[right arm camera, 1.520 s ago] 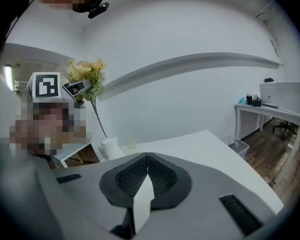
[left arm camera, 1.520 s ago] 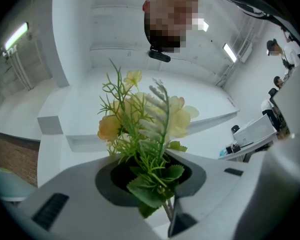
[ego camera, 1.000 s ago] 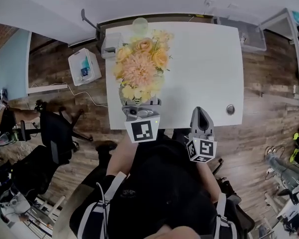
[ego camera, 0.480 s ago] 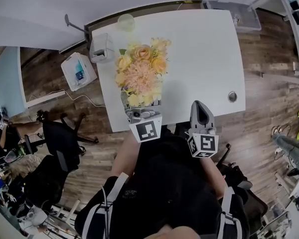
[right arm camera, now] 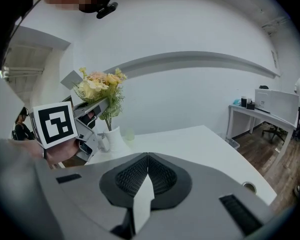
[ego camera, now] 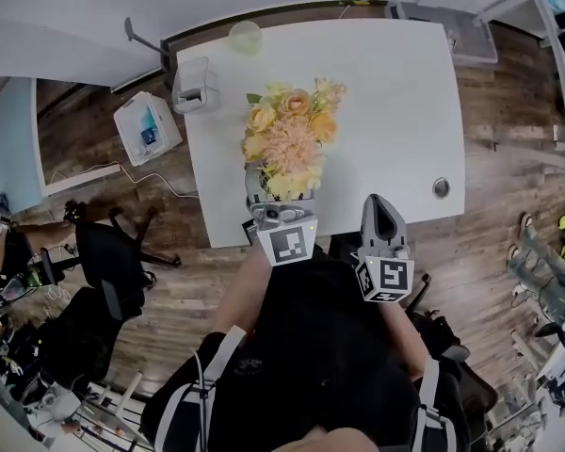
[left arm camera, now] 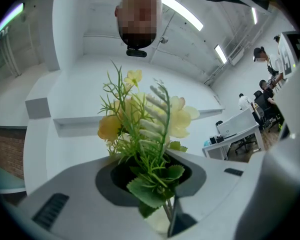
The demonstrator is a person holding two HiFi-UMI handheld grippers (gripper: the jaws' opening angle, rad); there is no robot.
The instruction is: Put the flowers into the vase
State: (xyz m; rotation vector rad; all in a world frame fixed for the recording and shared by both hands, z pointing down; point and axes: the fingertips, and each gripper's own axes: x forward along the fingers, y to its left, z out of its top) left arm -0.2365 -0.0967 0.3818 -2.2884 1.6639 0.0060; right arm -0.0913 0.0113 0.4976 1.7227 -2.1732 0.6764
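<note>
A bouquet of yellow, peach and pink flowers [ego camera: 290,144] hangs over the near left part of the white table [ego camera: 395,111]. My left gripper [ego camera: 281,217] is shut on its green stems [left arm camera: 167,206], just under the leaves, with the blooms [left arm camera: 140,119] rising past the jaws. In the right gripper view the bouquet [right arm camera: 100,86] stands right above a small white vase [right arm camera: 111,136], and its stems reach down to the vase's mouth. In the head view the blooms hide most of the vase [ego camera: 252,183]. My right gripper [ego camera: 381,217] is shut and empty at the table's near edge, to the right of the left one.
A pale translucent cup [ego camera: 245,36] and a white boxy device [ego camera: 194,83] sit at the table's far left. A round cable hole [ego camera: 441,187] lies near the front right edge. A plastic bin [ego camera: 146,125] and office chairs [ego camera: 113,252] stand on the wood floor to the left.
My left gripper has sunk with the bouquet, which now looks smaller and nearer the table's front edge. The right gripper has kept its place.
</note>
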